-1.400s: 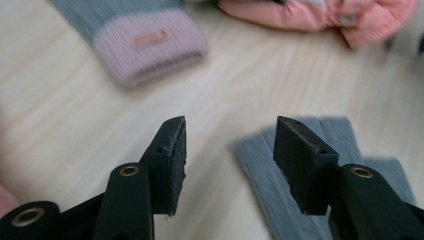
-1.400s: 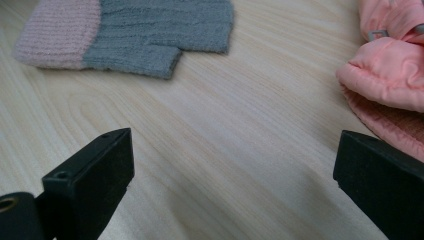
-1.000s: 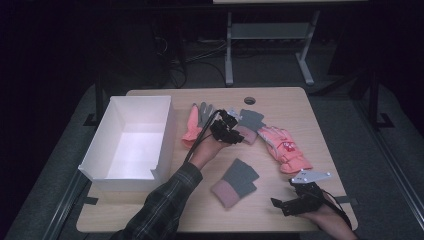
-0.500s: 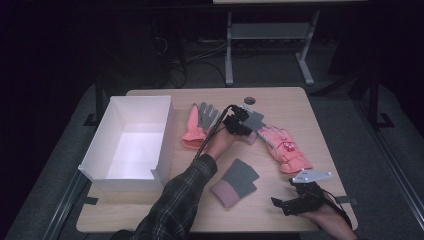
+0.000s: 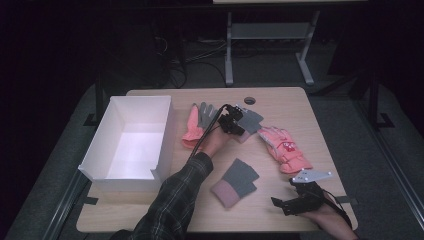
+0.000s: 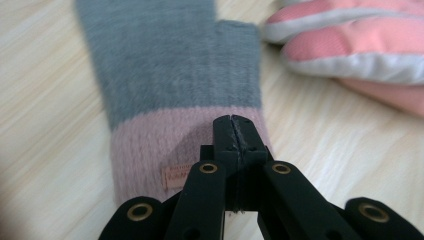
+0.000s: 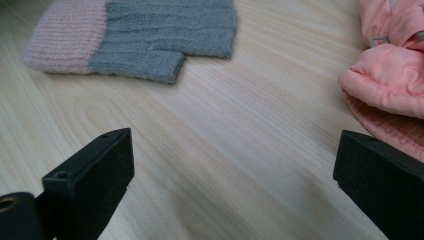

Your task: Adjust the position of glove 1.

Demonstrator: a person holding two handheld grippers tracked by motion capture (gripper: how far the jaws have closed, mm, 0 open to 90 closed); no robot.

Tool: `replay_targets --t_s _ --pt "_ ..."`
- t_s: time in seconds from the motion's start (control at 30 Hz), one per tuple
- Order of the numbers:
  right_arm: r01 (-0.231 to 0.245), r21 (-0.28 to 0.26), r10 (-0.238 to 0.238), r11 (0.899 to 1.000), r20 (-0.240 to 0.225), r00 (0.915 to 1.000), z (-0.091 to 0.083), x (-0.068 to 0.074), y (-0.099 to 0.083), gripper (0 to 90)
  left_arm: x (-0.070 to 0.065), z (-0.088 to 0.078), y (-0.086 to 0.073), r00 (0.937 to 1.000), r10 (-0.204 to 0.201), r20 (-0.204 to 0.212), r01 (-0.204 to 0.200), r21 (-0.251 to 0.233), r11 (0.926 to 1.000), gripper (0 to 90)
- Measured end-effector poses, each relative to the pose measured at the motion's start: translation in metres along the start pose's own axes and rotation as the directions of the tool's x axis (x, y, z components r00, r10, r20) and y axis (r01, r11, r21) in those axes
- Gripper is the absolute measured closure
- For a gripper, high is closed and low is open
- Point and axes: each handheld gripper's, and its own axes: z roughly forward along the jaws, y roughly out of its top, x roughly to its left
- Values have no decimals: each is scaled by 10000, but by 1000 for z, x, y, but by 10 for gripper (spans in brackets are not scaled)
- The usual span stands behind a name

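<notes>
While right gripper [image 5: 285, 205] gapes, left gripper [image 6: 235, 131] pinches mitten cuff [image 6: 150, 150].

My left gripper [image 6: 235, 131] has its two black jaws pressed together over the pink knitted cuff of a grey woollen fingerless glove [image 6: 170, 70] lying on the pale wooden table [image 6: 45, 100]; a coral padded glove [image 6: 360, 45] lies just beside it

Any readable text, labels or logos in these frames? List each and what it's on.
Nothing can be read.
Small tag on the pink cuff of the grey mitten: print too blurred to read.
Red mark on the pink ski glove: too small to read.
Patch on the same glove in the right gripper view: no legible text.
</notes>
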Motion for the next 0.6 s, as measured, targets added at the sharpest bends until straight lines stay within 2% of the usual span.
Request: replay_targets --t_s 0.17,0.23,0.33,0.43,0.47,0.6 --pt "6 -12 -6 10000 3 10000 0 -1 0 25 7 -7 -6 9999 -21 -131 22 121 9999 897" --pt "-35 -24 35 10000 -8 10000 0 -1 0 25 10 -11 -5 9998 60 -212 -61 -60 10000 894" --pt "-21 -20 21 10000 -13 10000 0 -1 0 25 12 -13 1 9989 126 -456 -143 -368 9992 787" --pt "-27 -48 27 10000 -15 10000 -1 -1 0 25 13 -12 7 9977 301 -605 -326 -402 9987 735" --pt "-10 -37 10 10000 -29 10000 -1 -1 0 25 15 -7 11 9960 476 -761 -505 -360 9981 715" --pt "29 -53 -29 10000 -34 10000 -1 -1 0 25 20 2 14 9930 617 -1005 -657 -371 9972 654"
